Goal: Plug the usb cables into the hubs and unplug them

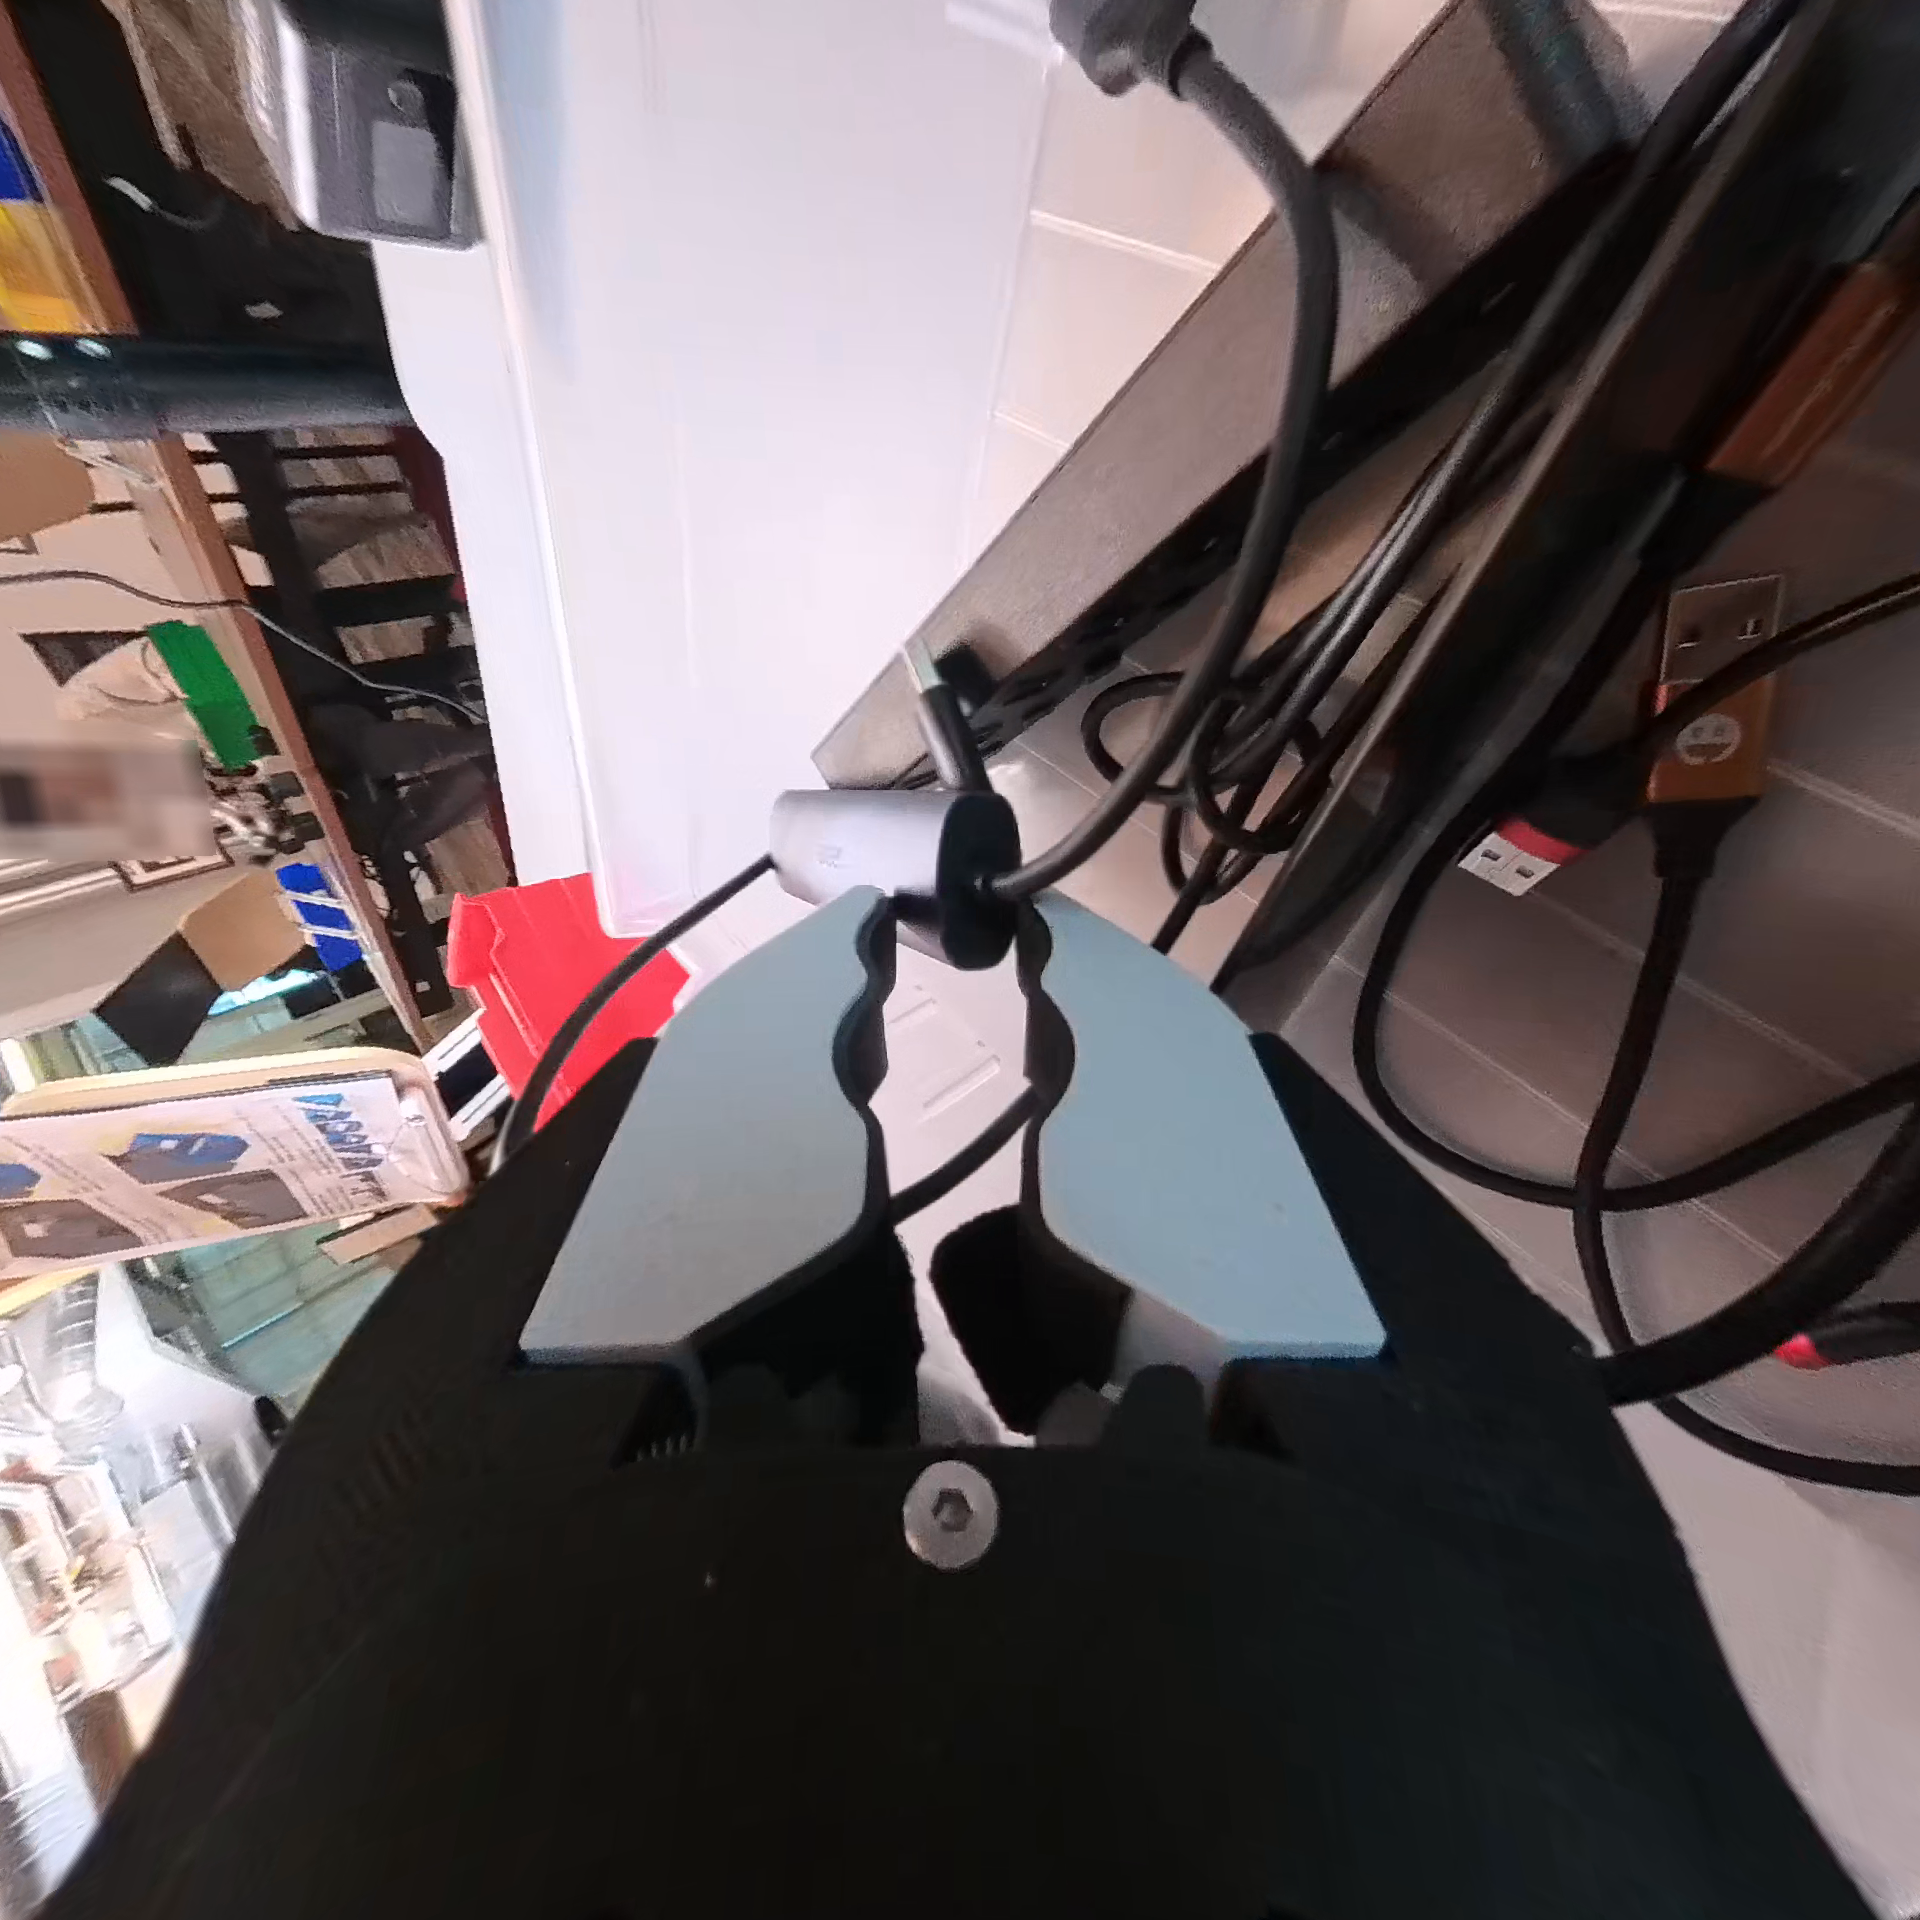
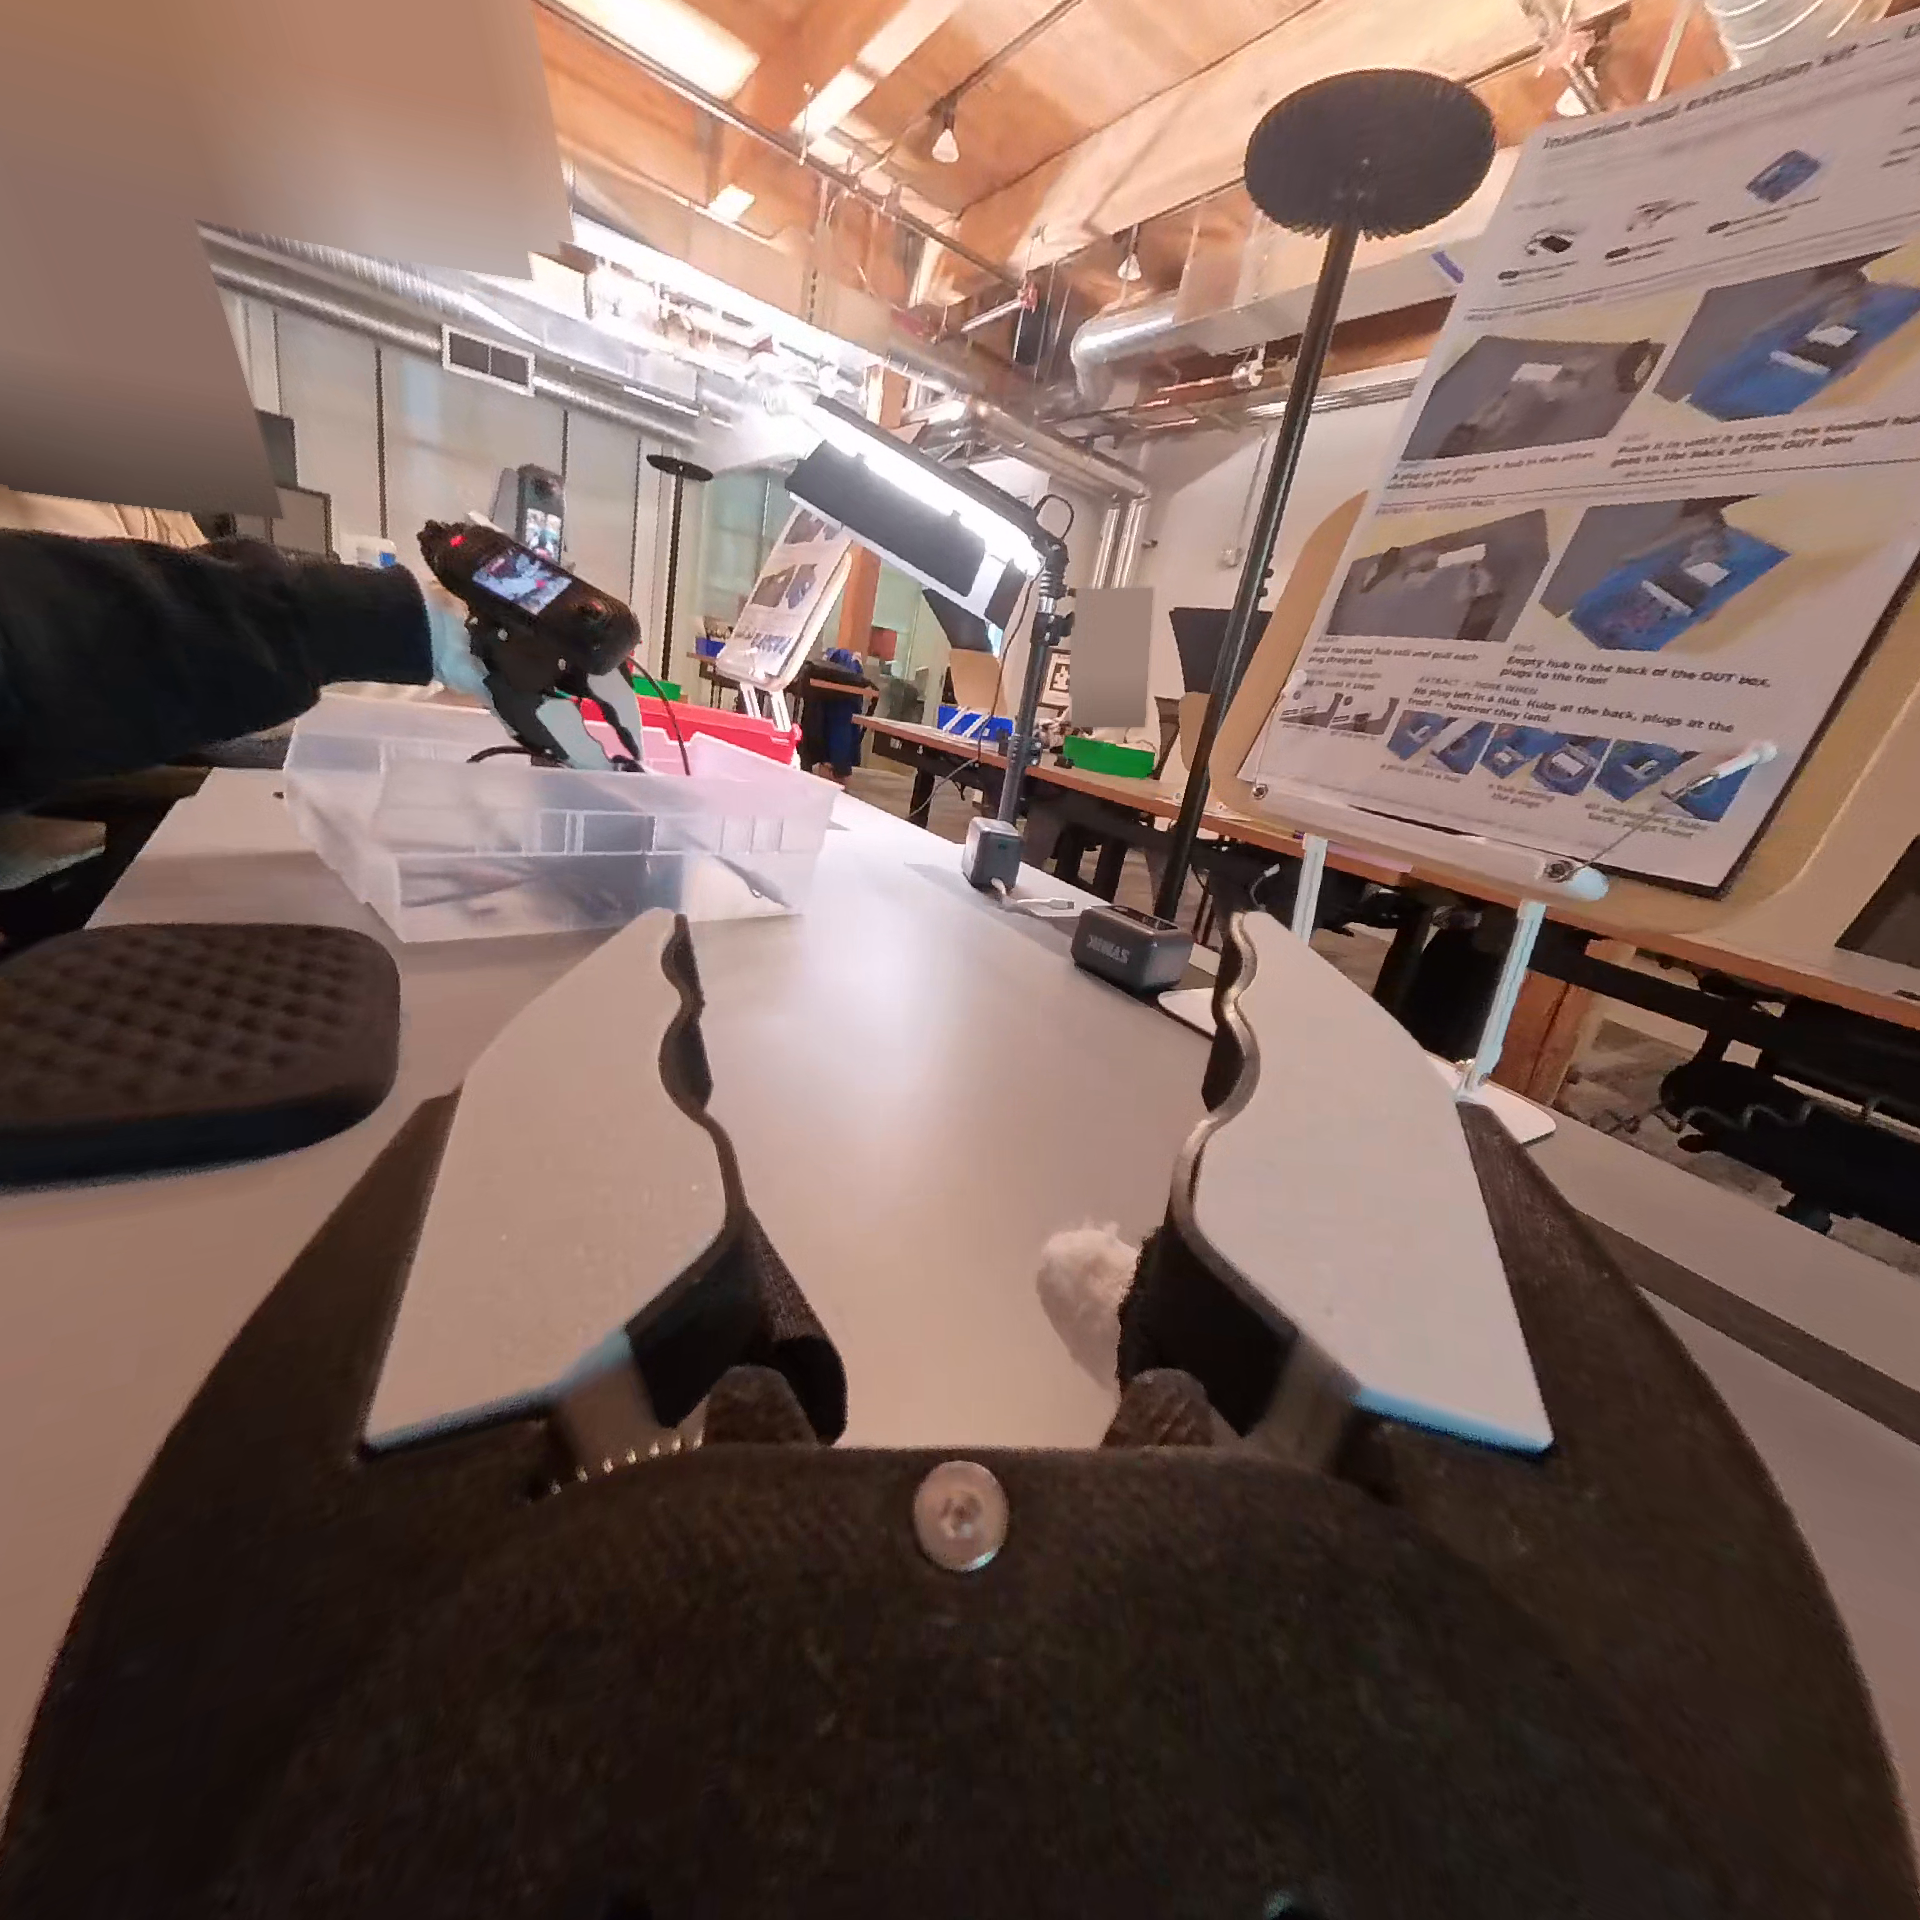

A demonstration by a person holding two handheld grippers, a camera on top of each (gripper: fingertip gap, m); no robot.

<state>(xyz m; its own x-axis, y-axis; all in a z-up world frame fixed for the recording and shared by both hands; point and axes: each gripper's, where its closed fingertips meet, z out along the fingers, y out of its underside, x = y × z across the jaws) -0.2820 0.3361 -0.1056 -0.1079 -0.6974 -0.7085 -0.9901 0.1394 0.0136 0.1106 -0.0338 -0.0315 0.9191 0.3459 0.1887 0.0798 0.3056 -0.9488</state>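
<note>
Left gripper (image 1: 956,914) clamps a grey plug (image 1: 894,868) at frame centre, cable (image 1: 1288,436) trailing to the upper right (hub (image 1: 1174,488) just beyond). Right gripper (image 2: 956,935) gapes wide over the table (image 2: 935,1091), nothing between its fingers.

Grey table (image 2: 935,1039): clear plastic bin (image 2: 561,831), black mesh pad (image 2: 177,1039), small grey box (image 2: 1132,948).
</note>
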